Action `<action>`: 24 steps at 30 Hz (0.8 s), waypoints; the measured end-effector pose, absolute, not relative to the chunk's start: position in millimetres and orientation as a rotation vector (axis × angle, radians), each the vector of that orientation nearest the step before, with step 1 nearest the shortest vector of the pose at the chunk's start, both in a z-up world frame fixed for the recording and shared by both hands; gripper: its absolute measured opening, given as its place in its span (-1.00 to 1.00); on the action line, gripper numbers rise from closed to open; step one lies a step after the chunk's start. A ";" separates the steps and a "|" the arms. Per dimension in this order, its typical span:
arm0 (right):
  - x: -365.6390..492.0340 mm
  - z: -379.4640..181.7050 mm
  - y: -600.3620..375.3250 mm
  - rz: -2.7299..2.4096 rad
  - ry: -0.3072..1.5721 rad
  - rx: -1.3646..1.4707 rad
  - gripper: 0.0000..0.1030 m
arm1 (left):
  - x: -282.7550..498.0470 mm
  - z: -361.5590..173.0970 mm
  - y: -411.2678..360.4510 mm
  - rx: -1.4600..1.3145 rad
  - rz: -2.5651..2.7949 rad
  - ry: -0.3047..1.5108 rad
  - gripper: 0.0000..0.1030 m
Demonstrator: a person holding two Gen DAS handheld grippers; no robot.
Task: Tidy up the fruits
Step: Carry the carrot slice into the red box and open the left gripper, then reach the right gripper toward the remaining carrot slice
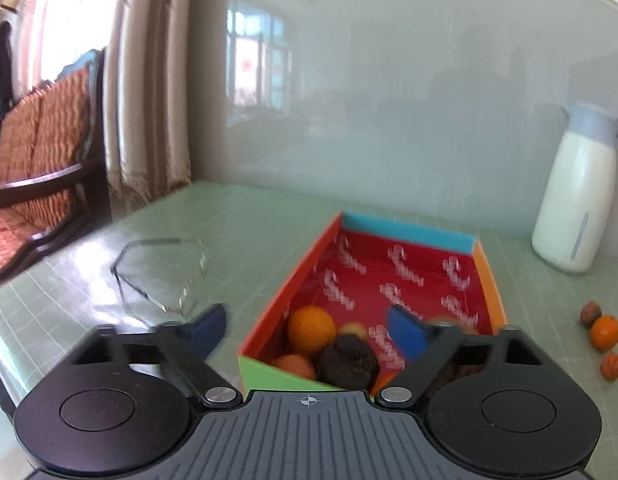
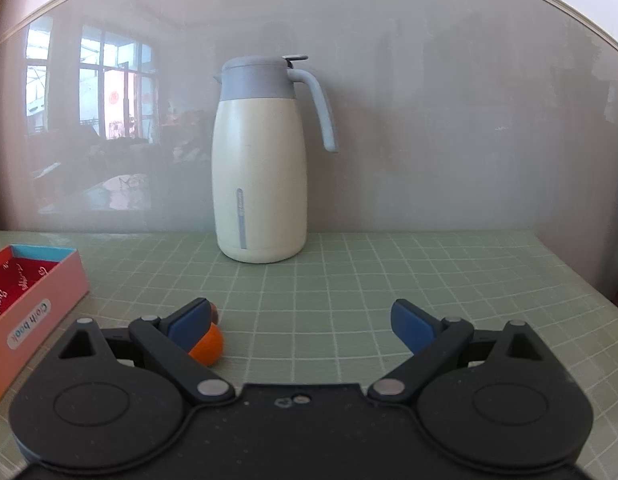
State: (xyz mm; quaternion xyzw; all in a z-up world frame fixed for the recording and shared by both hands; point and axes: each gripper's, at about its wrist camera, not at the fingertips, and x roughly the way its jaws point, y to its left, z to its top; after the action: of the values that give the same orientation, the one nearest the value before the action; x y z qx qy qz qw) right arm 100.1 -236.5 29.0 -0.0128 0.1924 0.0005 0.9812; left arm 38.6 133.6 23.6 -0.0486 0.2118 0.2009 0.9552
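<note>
- Box (image 1: 405, 232), on the table (image 1: 253, 224) — holds an orange (image 1: 311, 329), a dark fruit (image 1: 349, 360) and a few more at its near end; the far end is bare.
- Loose fruit: three pieces (image 1: 603, 342) on the table right of the box, one orange piece (image 2: 211, 344) beside the right claw's left finger. Judged partly done.
- Left claw (image 1: 307, 330): wide apart, empty, over the box's near end.
- Right claw (image 2: 303, 324): wide apart, empty; contact with the orange piece cannot be told.
- Thermos jug (image 2: 261, 172), clear tray (image 1: 161, 272): bystanders.
</note>
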 end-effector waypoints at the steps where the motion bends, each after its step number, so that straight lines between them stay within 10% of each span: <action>1: 100.3 28.9 -239.5 0.000 0.391 -0.019 0.88 | 38.2 24.3 131.4 -0.094 0.402 0.422 0.72; 7: 99.7 27.8 -246.1 0.033 0.408 0.008 0.87 | 42.2 24.0 120.7 -0.051 0.389 0.435 1.00; 24: 103.7 10.1 -196.2 0.172 0.482 -0.146 0.84 | 34.9 27.9 130.4 -0.100 0.398 0.425 1.00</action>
State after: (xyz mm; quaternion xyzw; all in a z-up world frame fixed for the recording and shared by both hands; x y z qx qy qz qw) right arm 103.7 -196.2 10.1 -0.0723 0.2380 0.0848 0.9649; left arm 34.9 130.4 27.9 -0.0494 0.2096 0.1961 0.9566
